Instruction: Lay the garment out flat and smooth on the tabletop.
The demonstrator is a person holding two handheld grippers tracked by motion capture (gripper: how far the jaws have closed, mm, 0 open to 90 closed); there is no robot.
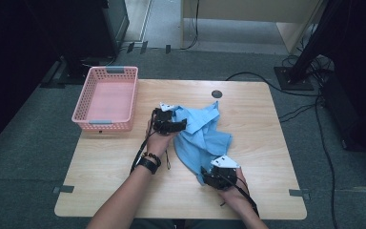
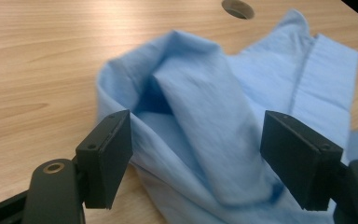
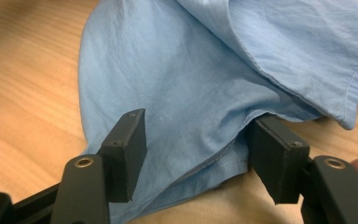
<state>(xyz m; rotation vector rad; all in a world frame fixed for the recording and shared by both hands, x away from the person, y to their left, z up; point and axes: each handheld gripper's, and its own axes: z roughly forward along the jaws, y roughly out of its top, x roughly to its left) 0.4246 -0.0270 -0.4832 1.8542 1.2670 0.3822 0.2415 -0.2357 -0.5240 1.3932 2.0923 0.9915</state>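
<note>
A light blue shirt (image 1: 202, 133) lies crumpled on the wooden table (image 1: 124, 162), right of the middle. My left gripper (image 1: 177, 125) sits at the cloth's left edge. In the left gripper view it (image 2: 198, 161) is open, its jaws wide apart with a rolled fold of the blue shirt (image 2: 205, 121) between them. My right gripper (image 1: 208, 175) is at the shirt's near corner. The right gripper view has it (image 3: 198, 154) open too, jaws straddling the hem of the blue shirt (image 3: 168, 93), one jaw partly under a fold.
A pink plastic basket (image 1: 107, 98) stands at the table's far left corner. A round cable hole (image 1: 217, 94) is near the far edge. Cables (image 1: 305, 109) lie on the floor to the right.
</note>
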